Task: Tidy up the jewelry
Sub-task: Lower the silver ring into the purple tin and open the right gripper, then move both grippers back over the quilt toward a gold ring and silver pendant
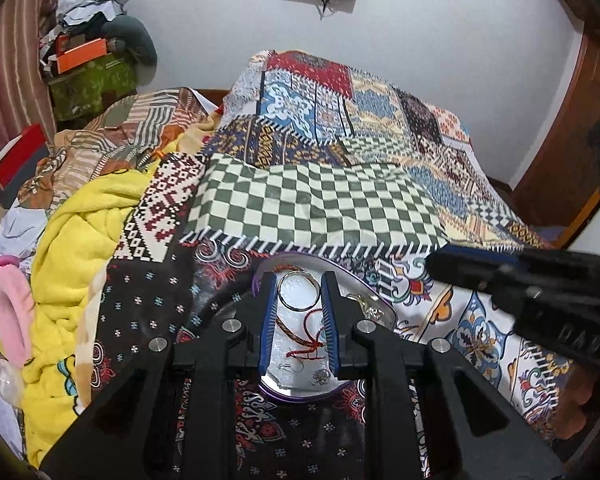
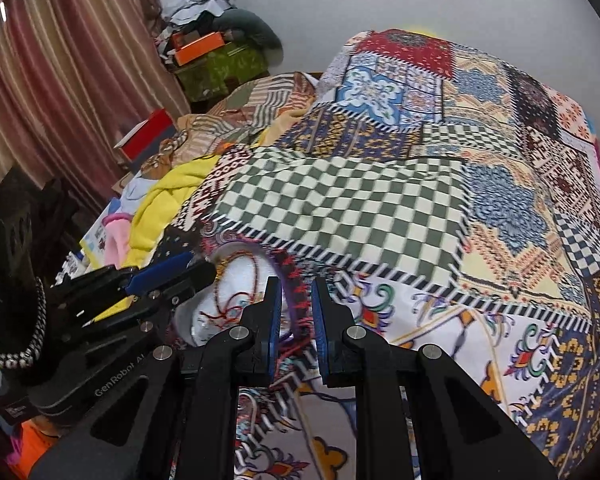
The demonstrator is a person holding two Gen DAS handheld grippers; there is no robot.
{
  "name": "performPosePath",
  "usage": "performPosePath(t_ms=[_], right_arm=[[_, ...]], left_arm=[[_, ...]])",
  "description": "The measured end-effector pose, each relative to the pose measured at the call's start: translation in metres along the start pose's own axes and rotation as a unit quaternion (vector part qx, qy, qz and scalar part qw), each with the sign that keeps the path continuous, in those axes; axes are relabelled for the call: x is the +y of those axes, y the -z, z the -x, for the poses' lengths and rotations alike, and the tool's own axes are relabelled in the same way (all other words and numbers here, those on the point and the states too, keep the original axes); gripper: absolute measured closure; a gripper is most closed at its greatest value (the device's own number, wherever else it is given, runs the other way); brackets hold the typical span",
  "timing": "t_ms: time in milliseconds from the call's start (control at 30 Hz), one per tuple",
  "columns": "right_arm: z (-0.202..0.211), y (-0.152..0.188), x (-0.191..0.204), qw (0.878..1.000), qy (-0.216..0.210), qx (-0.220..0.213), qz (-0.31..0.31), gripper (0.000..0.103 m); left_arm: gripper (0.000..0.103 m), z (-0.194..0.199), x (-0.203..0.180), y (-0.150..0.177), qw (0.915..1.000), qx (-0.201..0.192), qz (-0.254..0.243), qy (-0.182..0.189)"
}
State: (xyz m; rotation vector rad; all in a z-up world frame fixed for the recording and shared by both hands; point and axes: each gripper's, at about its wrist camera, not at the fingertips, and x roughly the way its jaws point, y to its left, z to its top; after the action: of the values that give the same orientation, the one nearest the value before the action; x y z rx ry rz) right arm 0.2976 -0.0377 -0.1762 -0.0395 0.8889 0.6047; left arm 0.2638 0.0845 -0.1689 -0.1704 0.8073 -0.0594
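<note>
An oval metal tray with a purple rim (image 1: 285, 394) lies on the patchwork bedspread and holds the jewelry. On it are a silver bangle (image 1: 299, 309), a red thread bracelet (image 1: 309, 338), small silver pieces (image 1: 321, 377) and a gold piece (image 1: 367, 309). My left gripper (image 1: 298, 277) hangs open over the tray, its blue pads on either side of the bangle. In the right wrist view the tray (image 2: 236, 276) sits at left with the red thread (image 2: 223, 313) on it. My right gripper (image 2: 295, 282) is open and holds nothing, its tips at the tray's right rim.
The patchwork bedspread (image 1: 320, 208) rises in a hump just behind the tray. A yellow blanket (image 1: 80, 248) and a pink item (image 1: 12, 300) lie to the left. A red box (image 1: 16, 160) and a striped curtain are further left, and a wooden door (image 1: 572, 120) is at right.
</note>
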Motion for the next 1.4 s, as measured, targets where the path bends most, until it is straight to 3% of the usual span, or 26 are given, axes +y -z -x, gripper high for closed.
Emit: performPosePath(t_ms=[267,500,900,1200,1400], right_arm=[[0.022,0.001,-0.012,1.000,0.012,-0.004,-0.008,0.089],[0.057,0.005,-0.020,0.999,0.037,-0.025,-0.012,0.086],[0.109,0.020,-0.039,0.995,0.076,-0.055,-0.027,0.070],[0.116,0.039,-0.059,0.994,0.092,-0.041,-0.045,0.070],[0.094,0.058,-0.067,0.994,0.098,0.001,-0.044,0.070]], left_arm=[[0.082,0.006,-0.006,-0.002,1.0000,0.007,-0.002,-0.001],[0.072,0.040,-0.018,-0.009,0.9997,-0.021,-0.009,-0.003],[0.066,0.072,-0.061,-0.009,0.9986,-0.034,-0.038,0.016],[0.065,0.067,-0.093,0.004,0.9972,-0.012,-0.064,0.037],[0.065,0.053,-0.103,0.017,0.9962,0.014,-0.071,0.047]])
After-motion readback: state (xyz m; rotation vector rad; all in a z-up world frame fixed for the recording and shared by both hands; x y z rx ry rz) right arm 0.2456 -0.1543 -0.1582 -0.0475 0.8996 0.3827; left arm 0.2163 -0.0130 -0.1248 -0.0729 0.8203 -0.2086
